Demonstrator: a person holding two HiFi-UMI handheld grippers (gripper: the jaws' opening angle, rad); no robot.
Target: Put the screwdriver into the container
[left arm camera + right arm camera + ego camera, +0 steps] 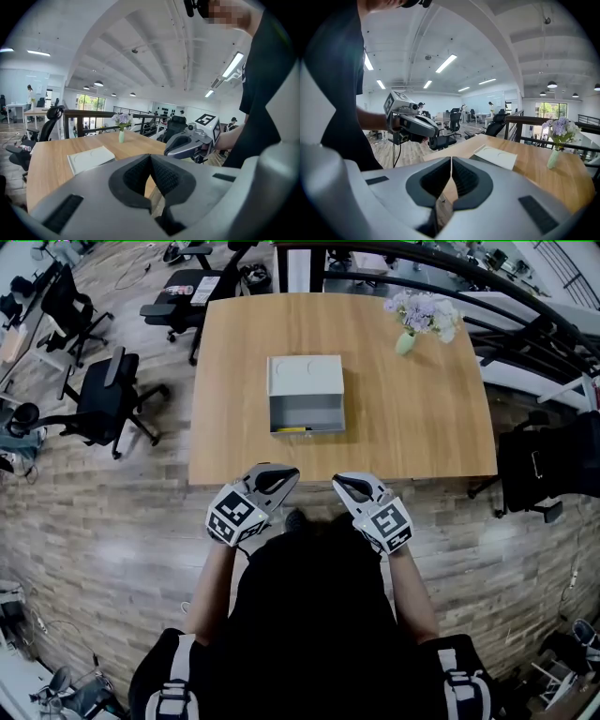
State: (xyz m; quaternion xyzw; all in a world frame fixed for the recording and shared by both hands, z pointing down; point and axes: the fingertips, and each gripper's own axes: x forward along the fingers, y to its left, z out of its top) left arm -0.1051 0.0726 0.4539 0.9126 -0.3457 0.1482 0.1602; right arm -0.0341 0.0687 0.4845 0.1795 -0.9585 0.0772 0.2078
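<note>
A grey box-shaped container (306,393) lies on its side in the middle of the wooden table (412,418), its open face toward me. A yellow-handled screwdriver (292,429) lies inside along the lower wall. My left gripper (286,473) and right gripper (341,481) hover side by side just off the table's near edge, both shut and empty. The container (90,158) shows from the side in the left gripper view, with the right gripper (169,151) beyond. In the right gripper view the container (496,156) and the left gripper (433,130) appear.
A small vase of pale flowers (421,319) stands at the table's far right corner. Black office chairs (105,399) stand on the wood floor to the left, and a dark railing (487,296) runs behind the table on the right.
</note>
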